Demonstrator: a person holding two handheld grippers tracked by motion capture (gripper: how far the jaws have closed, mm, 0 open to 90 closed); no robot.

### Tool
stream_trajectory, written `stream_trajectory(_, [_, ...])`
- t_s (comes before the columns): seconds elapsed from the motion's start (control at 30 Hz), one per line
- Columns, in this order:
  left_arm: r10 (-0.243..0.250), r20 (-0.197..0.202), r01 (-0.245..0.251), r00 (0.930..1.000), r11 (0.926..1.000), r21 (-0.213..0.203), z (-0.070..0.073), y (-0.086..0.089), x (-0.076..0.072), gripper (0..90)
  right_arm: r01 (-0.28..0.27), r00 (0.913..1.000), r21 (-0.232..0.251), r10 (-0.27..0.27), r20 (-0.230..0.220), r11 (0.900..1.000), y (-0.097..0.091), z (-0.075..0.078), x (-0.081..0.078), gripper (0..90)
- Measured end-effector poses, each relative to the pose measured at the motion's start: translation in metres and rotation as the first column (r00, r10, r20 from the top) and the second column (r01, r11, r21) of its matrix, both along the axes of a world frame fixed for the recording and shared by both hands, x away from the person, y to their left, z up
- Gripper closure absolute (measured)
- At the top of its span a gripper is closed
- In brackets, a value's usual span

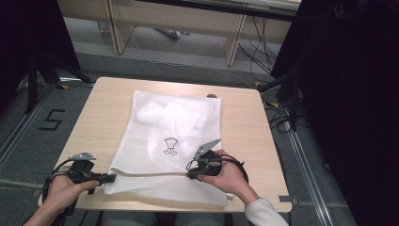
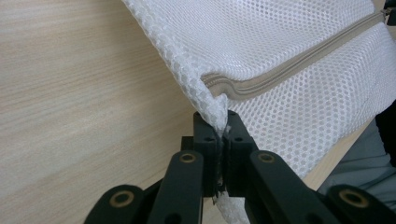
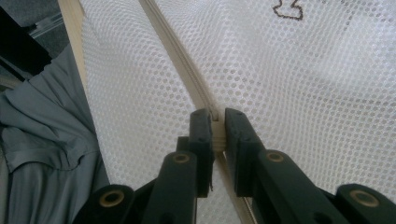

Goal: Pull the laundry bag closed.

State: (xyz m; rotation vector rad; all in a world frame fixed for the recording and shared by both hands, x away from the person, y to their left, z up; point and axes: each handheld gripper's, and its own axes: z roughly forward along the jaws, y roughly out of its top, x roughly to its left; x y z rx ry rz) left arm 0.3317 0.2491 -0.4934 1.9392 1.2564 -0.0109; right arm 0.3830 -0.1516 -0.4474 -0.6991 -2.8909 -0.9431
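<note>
Left tool: the left tool (image 2: 223, 140) sits at the counter's near left corner, its jaws pinched tight on the corner of the mesh laundry bag (image 1: 171, 141) right where the zipper (image 2: 299, 63) ends; in the high view the left tool (image 1: 107, 178) points toward the bag's near left corner.
Right tool: the right tool (image 3: 218, 128) is clamped on the zipper (image 3: 187, 70) line itself, apparently at the slider, though the pull is too small to make out; in the high view the right tool (image 1: 192, 175) sits near the middle of the near edge.
Bag: white mesh, lying flat across the centre of the counter (image 1: 101, 108), its zippered end along the near edge, a small dark logo (image 1: 170, 146) near its middle.
Step in hand: judged to be working the zipper, one end anchored while the other tool takes the slider.
Next move: probably a straight pull along the zipper line, with the left tool holding firm so the mesh stays taut and does not bunch.
Edges: the bag's near hem lies almost at the near edge.
Open room: bare wood lies along the left, right and far edges, so there is space to slide sideways.
</note>
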Motion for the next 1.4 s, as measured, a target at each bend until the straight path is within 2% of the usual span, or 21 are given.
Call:
stream_trajectory(0.43, [0.0,0.0,0.0,1.0,1.0,-0.001,0.0,0.0,0.0,85.8,0.022,0.9998,-0.004,-0.022,-0.001,0.9997,-0.003,0.001,-0.002,82.6])
stream_trajectory(0.5, [0.0,0.001,0.0,1.0,1.0,-0.001,0.0,0.0,0.0,85.8,0.012,0.9999,0.001,-0.012,-0.003,0.9999,-0.004,0.0,-0.001,82.5])
stream_trajectory(0.57, [0.0,0.001,0.0,1.0,1.0,-0.001,0.0,0.0,0.0,85.8,0.034,0.9994,-0.006,-0.034,-0.01,0.9994,-0.005,0.002,-0.002,82.6])
stream_trajectory(0.6, [0.0,0.001,0.0,1.0,1.0,-0.001,0.0,0.0,0.0,85.8,0.02,0.9998,-0.004,-0.02,0.0,0.9998,-0.006,0.001,-0.001,82.5])
stream_trajectory(0.77, [-0.001,0.0,0.001,1.0,1.0,0.0,0.0,0.0,0.0,85.8,0.016,0.9999,0.001,-0.016,0.0,0.9999,-0.008,0.001,-0.001,82.5])
stream_trajectory(0.97, [0.001,-0.001,-0.001,1.0,1.0,0.001,0.0,0.0,0.0,85.8,0.028,0.9996,-0.003,-0.028,0.005,0.9996,-0.01,0.002,-0.002,82.5])
stream_trajectory(1.0, [0.015,0.014,-0.015,0.9998,0.9998,-0.013,-0.001,-0.001,0.0,85.8,0.029,0.9996,-0.004,-0.029,0.004,0.9996,-0.01,0.002,-0.002,82.5])
stream_trajectory(1.03, [0.008,0.004,-0.008,1.0,1.0,0.002,0.0,0.0,0.0,85.8,0.024,0.9997,0.002,-0.024,-0.002,0.9997,-0.01,0.001,-0.001,82.5])
stream_trajectory(1.13, [0.014,0.012,-0.014,0.9998,0.9998,-0.013,-0.001,-0.001,0.0,85.8,0.033,0.9994,0.001,-0.033,0.005,0.9994,-0.012,0.002,-0.002,82.5])
stream_trajectory(1.4, [0.014,0.011,-0.014,0.9998,0.9998,-0.012,-0.001,-0.001,0.0,85.8,0.044,0.999,0.002,-0.044,0.001,0.999,-0.014,0.002,-0.003,82.5])
